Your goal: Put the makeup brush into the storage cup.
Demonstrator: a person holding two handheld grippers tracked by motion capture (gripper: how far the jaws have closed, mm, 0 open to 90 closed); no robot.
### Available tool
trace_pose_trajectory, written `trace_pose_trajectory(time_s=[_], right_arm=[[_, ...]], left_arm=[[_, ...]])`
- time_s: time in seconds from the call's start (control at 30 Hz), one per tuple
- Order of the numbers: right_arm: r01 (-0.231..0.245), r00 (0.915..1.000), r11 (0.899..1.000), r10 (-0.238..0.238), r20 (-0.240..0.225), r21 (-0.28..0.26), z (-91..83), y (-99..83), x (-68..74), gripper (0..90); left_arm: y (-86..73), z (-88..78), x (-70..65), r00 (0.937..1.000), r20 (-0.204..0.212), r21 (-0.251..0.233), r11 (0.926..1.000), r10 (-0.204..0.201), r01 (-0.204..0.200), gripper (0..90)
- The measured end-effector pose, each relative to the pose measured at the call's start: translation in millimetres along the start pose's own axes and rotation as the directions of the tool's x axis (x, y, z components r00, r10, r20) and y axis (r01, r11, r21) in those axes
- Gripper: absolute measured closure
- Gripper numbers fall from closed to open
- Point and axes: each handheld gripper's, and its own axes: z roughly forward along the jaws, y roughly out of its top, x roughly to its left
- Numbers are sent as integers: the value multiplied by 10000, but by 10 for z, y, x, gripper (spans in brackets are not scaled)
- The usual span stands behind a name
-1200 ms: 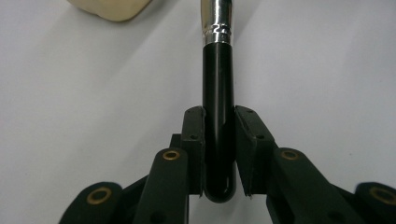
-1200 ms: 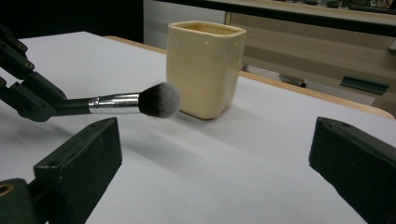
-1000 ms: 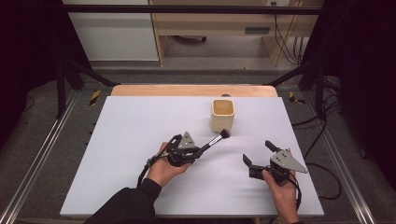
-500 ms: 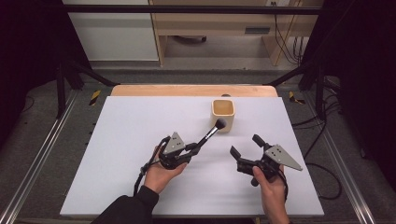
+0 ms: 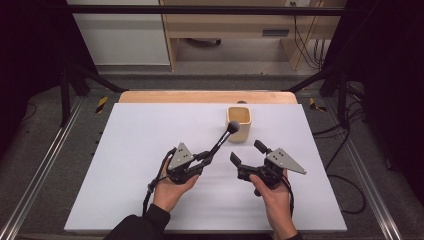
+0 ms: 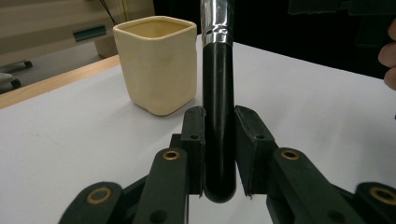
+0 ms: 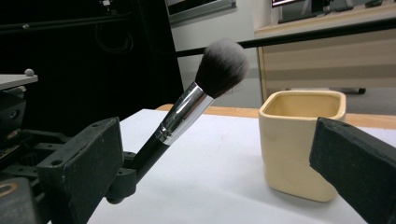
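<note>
Both hands have drawn inward and a little toward the far side of the white rectangular tabletop (image 5: pixel 125 150) since the earlier pictures, the right one more than the left, so the two tools now sit close together just in front of the cream square ceramic cup (image 5: pixel 239 123). That cup stands upright, mouth open, near the far edge of the table, and it is the likely goal. From the left gripper (image 5: pixel 202 157) it lies ahead and slightly toward the person's right, near but not touching. The left gripper is clamped tight on the base of the black-handled makeup brush with a silver ferrule and a dark, pale-tipped head (image 5: pixel 222 139); in the left gripper view the handle (image 6: pixel 218 116) stands squeezed between the two pads. Its long axis slants up and away from the jaws toward the cup, the bristle head hanging just before the near rim. The left hand is therefore nearer for the drop. The right gripper (image 5: pixel 247 152) holds nothing, its jaws spread wide and aimed at the brush and cup. No brand, label or writing can be read anywhere
</note>
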Motion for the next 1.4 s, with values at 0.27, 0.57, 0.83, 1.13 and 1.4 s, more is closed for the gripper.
trace_pose_trajectory(time_s=[0.27,0.57,0.83,1.13,1.4], right_arm=[[-710,9975,9974,710,-22,81,68,-26,-21,55],[-1385,9897,9903,1387,-361,71,152,-41,11,85],[-1997,9778,9798,1998,-628,85,241,-58,43,133],[-2528,9639,9675,2528,-832,98,282,-73,30,244],[-2861,9509,9579,2871,-1156,256,299,-84,27,383]], left_arm=[[31,16,-29,9999,62,-71,9999,97,-97,743],[42,65,-93,9997,185,-174,9997,167,-163,743],[60,110,-155,9990,386,-265,9994,219,-209,743],[75,116,-190,9985,501,-427,9989,223,-202,743],[80,121,-218,9976,647,-488,9986,255,-224,742]])
